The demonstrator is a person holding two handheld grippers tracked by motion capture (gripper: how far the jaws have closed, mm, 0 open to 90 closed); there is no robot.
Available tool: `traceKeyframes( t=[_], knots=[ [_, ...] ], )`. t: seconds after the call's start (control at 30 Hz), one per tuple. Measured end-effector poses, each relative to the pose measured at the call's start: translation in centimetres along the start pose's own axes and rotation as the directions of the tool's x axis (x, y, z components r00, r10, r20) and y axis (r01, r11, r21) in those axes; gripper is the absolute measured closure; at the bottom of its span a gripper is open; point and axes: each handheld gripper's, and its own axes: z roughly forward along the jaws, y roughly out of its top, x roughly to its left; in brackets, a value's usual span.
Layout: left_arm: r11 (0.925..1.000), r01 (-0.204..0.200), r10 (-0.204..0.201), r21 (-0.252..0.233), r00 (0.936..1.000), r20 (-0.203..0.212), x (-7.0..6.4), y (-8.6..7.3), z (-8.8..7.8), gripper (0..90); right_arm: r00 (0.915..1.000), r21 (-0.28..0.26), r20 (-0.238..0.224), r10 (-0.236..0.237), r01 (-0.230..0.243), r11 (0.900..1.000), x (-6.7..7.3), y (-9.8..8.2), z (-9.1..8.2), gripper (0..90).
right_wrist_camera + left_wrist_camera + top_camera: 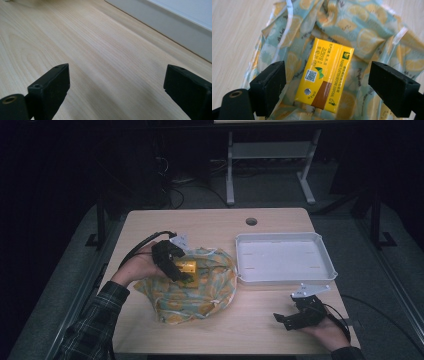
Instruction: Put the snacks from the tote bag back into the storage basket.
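The left gripper [327, 85] hovers with fingers spread wide around a yellow carton [324, 75] lying on the lemon-print bag [367, 32]. The right gripper [290, 317] rests wide open, empty, on the table [210, 222].

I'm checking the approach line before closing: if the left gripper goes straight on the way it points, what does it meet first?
Probably the yellow carton, lying on the lemon-print cloth. It sits between the left gripper's open jaws, untouched; the gap's depth is unclear.
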Motion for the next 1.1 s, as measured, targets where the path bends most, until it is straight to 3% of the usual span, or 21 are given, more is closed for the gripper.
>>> traceKeyframes(
  t=[0.27, 0.53, 1.1],
  knots=[
    [0.9961, -0.033, 0.032, 0.082, 0.9993, 0.019, 0.4, 0.5, 1.1, 14.6, 1.0, -0.003, -0.003, 0.003, -0.003, 1.0, 0.0, 0.0, 0.0, 6.3],
    [0.9915, -0.057, 0.054, 0.117, 0.9982, 0.028, 0.6, 0.6, 2.0, 21.1, 1.0, -0.003, -0.005, 0.003, -0.003, 1.0, -0.1, -0.1, 0.0, 6.3],
    [0.987, -0.086, 0.077, 0.135, 0.9944, 0.072, 0.9, 0.6, 2.8, 43.1, 1.0, 0.001, -0.005, 0.005, -0.005, 1.0, -0.1, -0.1, -0.1, 6.4]
  ],
)
